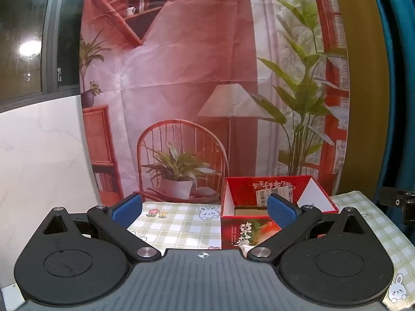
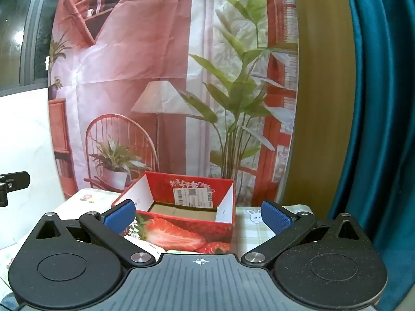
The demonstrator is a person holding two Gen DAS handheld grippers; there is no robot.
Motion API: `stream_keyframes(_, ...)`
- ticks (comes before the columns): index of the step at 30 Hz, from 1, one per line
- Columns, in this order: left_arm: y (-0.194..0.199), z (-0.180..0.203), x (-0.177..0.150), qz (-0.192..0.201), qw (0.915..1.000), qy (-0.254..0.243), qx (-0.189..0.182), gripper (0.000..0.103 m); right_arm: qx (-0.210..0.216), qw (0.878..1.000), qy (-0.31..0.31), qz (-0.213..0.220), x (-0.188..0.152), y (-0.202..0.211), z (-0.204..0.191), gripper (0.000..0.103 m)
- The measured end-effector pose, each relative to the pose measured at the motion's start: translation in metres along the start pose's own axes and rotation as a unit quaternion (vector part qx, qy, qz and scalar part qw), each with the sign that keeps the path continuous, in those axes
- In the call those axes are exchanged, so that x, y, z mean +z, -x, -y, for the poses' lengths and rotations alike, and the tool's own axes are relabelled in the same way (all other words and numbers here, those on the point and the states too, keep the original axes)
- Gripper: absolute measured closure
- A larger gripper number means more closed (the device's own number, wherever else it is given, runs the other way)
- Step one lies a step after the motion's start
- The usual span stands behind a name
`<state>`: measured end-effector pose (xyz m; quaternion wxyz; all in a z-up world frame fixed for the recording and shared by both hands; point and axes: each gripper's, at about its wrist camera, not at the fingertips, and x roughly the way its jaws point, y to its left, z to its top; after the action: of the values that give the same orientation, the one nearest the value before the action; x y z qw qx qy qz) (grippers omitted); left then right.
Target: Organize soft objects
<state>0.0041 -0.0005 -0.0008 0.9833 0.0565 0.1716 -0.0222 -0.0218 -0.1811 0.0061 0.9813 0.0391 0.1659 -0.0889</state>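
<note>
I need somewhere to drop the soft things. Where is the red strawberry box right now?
The red strawberry box stands open on the checked tablecloth before the printed backdrop: centred in the right wrist view, right of centre in the left.

Each hand-held gripper: black linkage arms, blue ribbed pads (silver pivot screws), grey ridged body.

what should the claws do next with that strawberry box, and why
Probably tilt both down to look for the soft items. The left claw and right claw are open and empty, the red box stands open, and no soft object shows.
</note>
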Motion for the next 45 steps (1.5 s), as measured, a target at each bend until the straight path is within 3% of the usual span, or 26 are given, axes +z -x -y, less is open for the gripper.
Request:
stream_keyframes(4,0.006,-0.002,-0.001,0.024,0.9997,0.001,0.005,0.000,0.002,1.000,-0.004,0.005,-0.001,0.000,0.002,0.000)
stream_keyframes(45,0.005,0.000,-0.001,0.017,0.9998,0.002,0.011,0.000,0.016,1.000,-0.023,-0.004,-0.006,-0.004,0.012,0.000)
